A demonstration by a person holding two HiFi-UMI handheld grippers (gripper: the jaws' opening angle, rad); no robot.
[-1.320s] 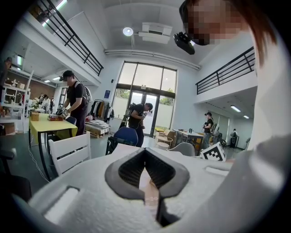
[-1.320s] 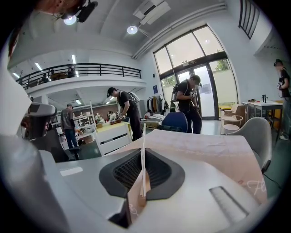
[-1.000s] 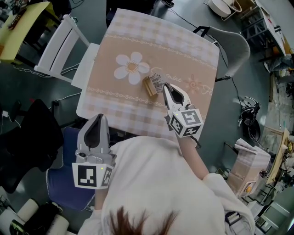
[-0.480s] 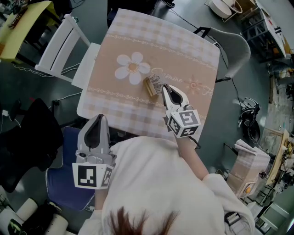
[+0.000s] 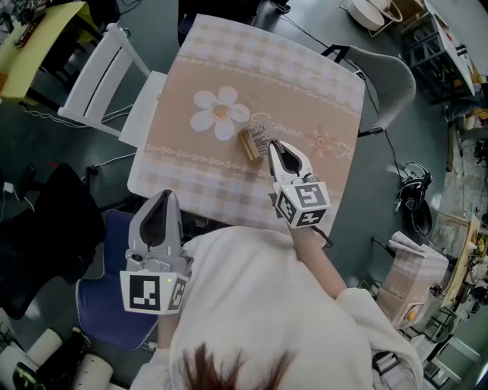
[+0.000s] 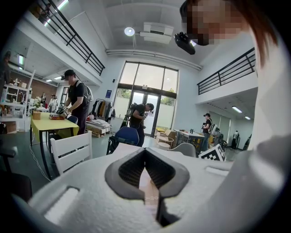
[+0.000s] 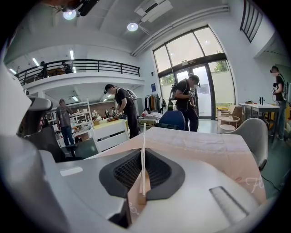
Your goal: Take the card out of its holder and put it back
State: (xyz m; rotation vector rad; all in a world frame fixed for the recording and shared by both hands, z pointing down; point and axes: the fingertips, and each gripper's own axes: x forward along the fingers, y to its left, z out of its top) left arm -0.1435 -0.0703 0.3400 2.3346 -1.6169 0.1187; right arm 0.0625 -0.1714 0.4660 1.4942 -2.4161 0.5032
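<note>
Card (image 5: 261, 137) stands edge-on, clamped between the nearly closed jaws of the right gripper (image 5: 274, 146), touching the wooden holder (image 5: 247, 144) on the table (image 5: 305, 76). Whether it sits in the slot is unclear. Judging by that, it is either coming out or going back in. The left gripper (image 5: 165, 193), jaws together and empty, hangs off the table.

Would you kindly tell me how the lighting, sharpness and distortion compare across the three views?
Head view: sharp, evenly lit, no glare on the tablecloth. Left gripper view: strong fisheye, black corners, windows bright. Right gripper view: same fisheye, ceiling lamp blown white, the edge-on card is crisp.
</note>
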